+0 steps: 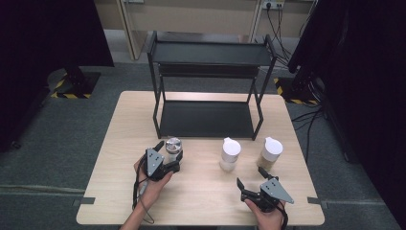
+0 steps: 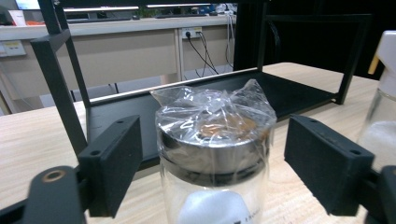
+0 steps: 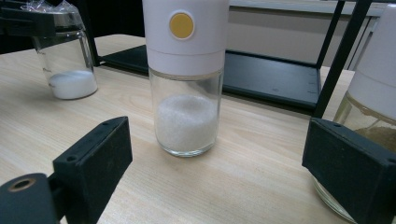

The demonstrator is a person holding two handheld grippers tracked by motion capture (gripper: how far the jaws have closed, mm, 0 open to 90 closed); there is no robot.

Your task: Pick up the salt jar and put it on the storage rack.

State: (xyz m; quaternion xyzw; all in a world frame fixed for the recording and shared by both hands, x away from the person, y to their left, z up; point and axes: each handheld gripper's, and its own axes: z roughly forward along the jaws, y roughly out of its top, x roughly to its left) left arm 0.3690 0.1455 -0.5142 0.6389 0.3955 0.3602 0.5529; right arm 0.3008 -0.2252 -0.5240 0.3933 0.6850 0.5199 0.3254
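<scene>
Here, in the high view, a wooden table (image 1: 201,191) is seen with a black two-tier rack (image 1: 208,86) at its far side. The left gripper (image 1: 168,154) is held at a metal-lidded glass jar (image 1: 173,149) near the rack's left leg, jaws on either side of it. A white-capped shaker (image 1: 231,153) stands at centre right, and a second white-capped jar (image 1: 270,153) with brownish contents just right of it. The right gripper (image 1: 250,177) is held near the table's near right edge, jaws apart, nothing between them.

In the left gripper view, the jar (image 2: 215,158) is seen between the two black pads (image 2: 114,168), its lid wrapped in clear plastic film. Small gaps remain on both sides, so no grip is made; jaws open.

In the right gripper view, the shaker (image 3: 186,79) with white grains stands beyond the wide-open jaws, not between them. The second jar (image 3: 373,93) is seen at right, the film-covered jar (image 3: 65,60) at far left.
</scene>
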